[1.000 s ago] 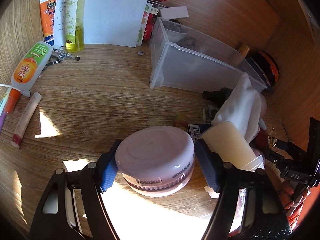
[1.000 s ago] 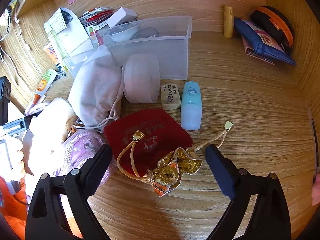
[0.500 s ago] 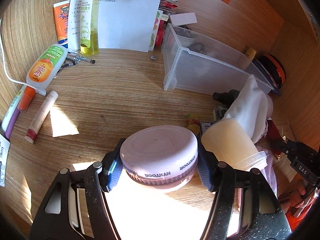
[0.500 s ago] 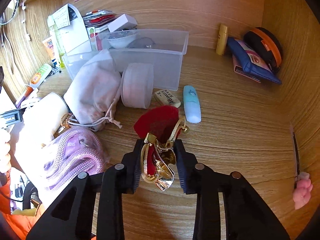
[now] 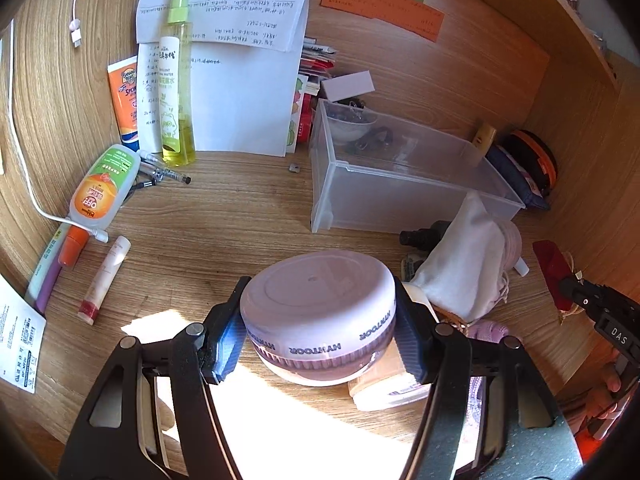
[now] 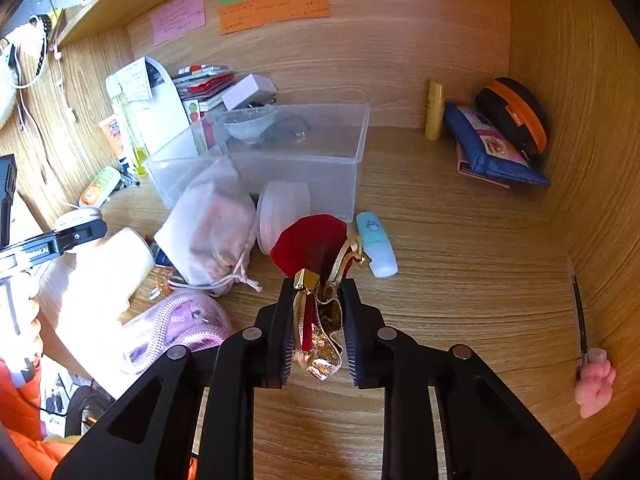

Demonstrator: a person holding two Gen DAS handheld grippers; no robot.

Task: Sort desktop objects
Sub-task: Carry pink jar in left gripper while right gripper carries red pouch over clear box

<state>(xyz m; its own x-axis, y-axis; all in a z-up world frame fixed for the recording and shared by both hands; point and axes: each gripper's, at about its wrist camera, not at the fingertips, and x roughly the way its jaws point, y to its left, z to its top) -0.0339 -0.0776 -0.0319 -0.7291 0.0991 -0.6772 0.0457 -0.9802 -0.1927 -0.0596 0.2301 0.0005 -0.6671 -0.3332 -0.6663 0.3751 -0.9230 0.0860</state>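
Note:
My left gripper [image 5: 320, 328] is shut on a round pale-pink jar [image 5: 320, 304] with a flat lid, held above the sunlit desk. My right gripper [image 6: 318, 328] is shut on the gold neck of a red drawstring pouch [image 6: 312, 240], lifted off the desk so the red body hangs forward. A clear plastic bin [image 5: 400, 176] stands behind the jar; it also shows in the right wrist view [image 6: 300, 152], holding a small bowl and dark items. The pouch and right gripper show at the far right of the left wrist view [image 5: 552, 256].
A white cloth bag [image 6: 212, 216], a round white case [image 6: 284, 216], a light-blue tube [image 6: 376, 244], a purple rope bundle [image 6: 180, 324] and a cream cup [image 6: 120, 264] crowd the desk. Bottles, tubes and pens [image 5: 104, 192] lie left. Pouches [image 6: 500, 140] fill the right corner.
My left gripper closed on the jar and raised it off the desk. My right gripper closed on the pouch's neck and lifted it.

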